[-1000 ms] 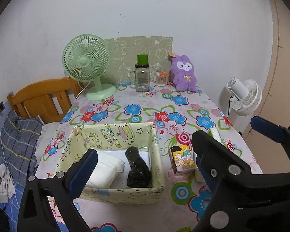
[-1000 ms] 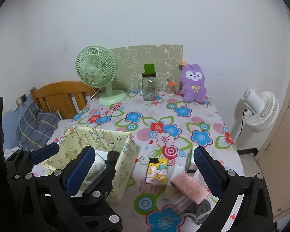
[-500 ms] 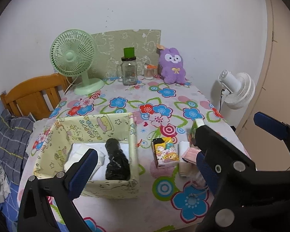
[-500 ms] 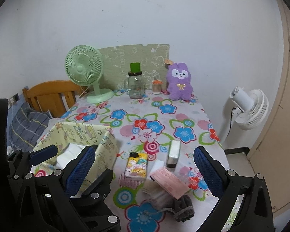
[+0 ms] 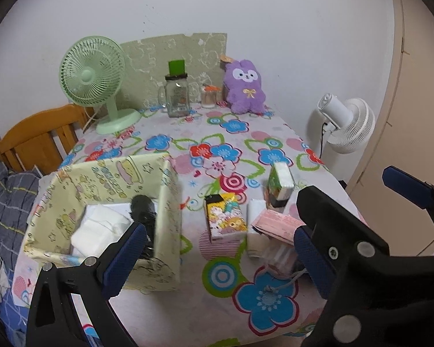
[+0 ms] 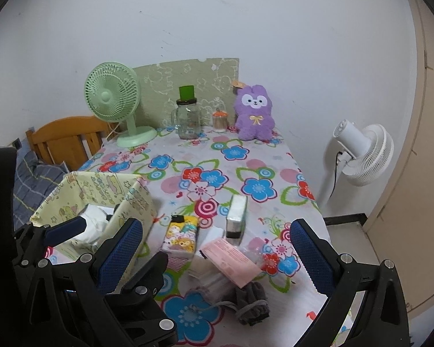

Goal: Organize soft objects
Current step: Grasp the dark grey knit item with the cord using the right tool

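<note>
- Since the grey drawstring pouch (image 6: 253, 299) is plainly limp cloth, I judge it light and floppy: it should squash flat under the pads and sag, so a pinch across its bunched middle looks safer than pulling at the cord.
- It lies at the near end of the floral surface (image 6: 240, 156), to the right of the yellow fabric bin (image 5: 170, 202) and touching the loose pile of tissue packs.
- On that pile, the pink tissue pack (image 6: 230, 260) lies on top, tilted; it is probably slick film over soft paper, best gripped across its short width.
- Just right of the bin lies the cartoon-printed tissue pack (image 5: 224, 217), flat, and beyond the pile a green tissue pack (image 5: 279, 186) stands on end.
- Inside the bin sit a white folded cloth (image 5: 99, 230) and a rolled black item (image 5: 143, 211).
- Well behind the bin, the purple plush bunny (image 6: 254, 112) leans at the wall.
- Hovering above the bin's near right corner, the left tool (image 5: 217, 256) is spread wide and carries nothing.
- Further right of the bin, the right tool (image 6: 217, 256) hangs over the pile, equally wide and empty, aimed forward and down.
</note>
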